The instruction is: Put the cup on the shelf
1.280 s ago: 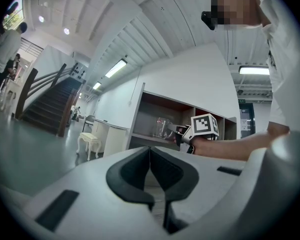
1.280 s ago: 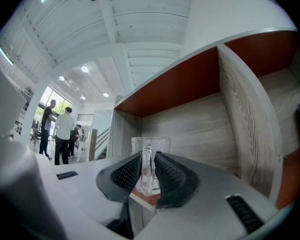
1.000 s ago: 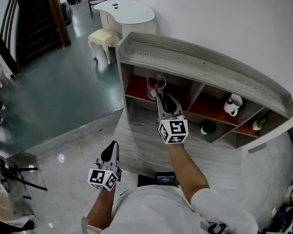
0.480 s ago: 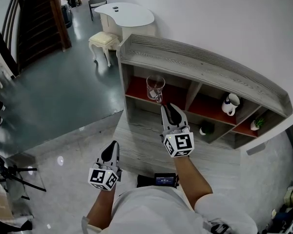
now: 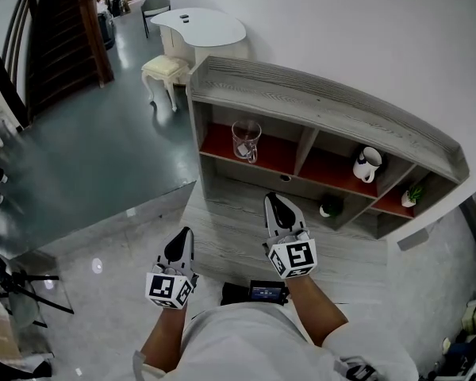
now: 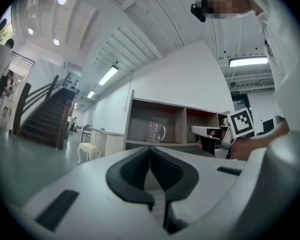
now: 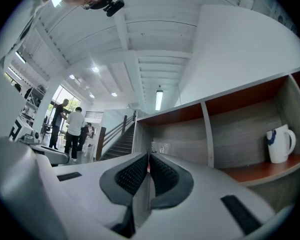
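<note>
The clear glass cup (image 5: 245,140) stands upright on the red floor of the shelf's (image 5: 325,108) left compartment. It also shows in the left gripper view as a handled glass cup (image 6: 155,131), and only dimly above the jaws in the right gripper view as the cup (image 7: 160,147). My right gripper (image 5: 274,202) is pulled back from the shelf, well clear of the cup, shut and holding nothing. Its jaws (image 7: 148,162) meet. My left gripper (image 5: 182,240) hangs low at the left, shut and holding nothing, with its jaws pressed together (image 6: 150,156).
A white jug (image 5: 366,164) stands in the middle compartment; a dark round object (image 5: 330,207) and a small plant (image 5: 413,198) sit lower right. A cream stool (image 5: 165,68), white table (image 5: 200,24) and staircase (image 5: 63,30) lie to the left, past a floor step (image 5: 155,201).
My right gripper has drawn back from the cup toward the person and down. The cup stays in the left compartment. The left gripper has hardly moved.
</note>
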The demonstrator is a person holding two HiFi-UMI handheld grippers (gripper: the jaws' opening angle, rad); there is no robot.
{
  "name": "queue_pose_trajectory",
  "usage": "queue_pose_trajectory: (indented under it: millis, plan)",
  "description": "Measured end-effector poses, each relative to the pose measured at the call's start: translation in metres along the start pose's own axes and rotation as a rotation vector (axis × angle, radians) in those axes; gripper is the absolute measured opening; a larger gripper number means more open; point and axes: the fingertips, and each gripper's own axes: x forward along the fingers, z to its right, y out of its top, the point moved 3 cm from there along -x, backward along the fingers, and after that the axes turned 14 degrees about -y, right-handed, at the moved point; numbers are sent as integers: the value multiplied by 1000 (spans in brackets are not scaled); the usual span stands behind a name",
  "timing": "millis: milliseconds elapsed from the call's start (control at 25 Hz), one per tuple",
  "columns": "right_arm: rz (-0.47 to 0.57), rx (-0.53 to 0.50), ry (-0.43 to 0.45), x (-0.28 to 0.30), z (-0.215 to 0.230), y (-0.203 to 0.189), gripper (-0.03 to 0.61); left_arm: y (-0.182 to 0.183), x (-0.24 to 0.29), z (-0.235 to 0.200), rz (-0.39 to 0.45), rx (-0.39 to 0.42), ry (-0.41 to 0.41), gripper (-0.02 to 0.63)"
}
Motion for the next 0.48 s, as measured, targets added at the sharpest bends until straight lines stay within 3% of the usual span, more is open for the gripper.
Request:
queue_pose_trajectory:
  millis: [360, 480]
  plan:
    - [-66, 34, 33, -48, 2, -10, 38, -13, -3, 22, -16, -13, -9, 12]
    - [-32, 48, 72, -66, 2, -9, 38, -15, -2, 34, -19, -18, -20, 12]
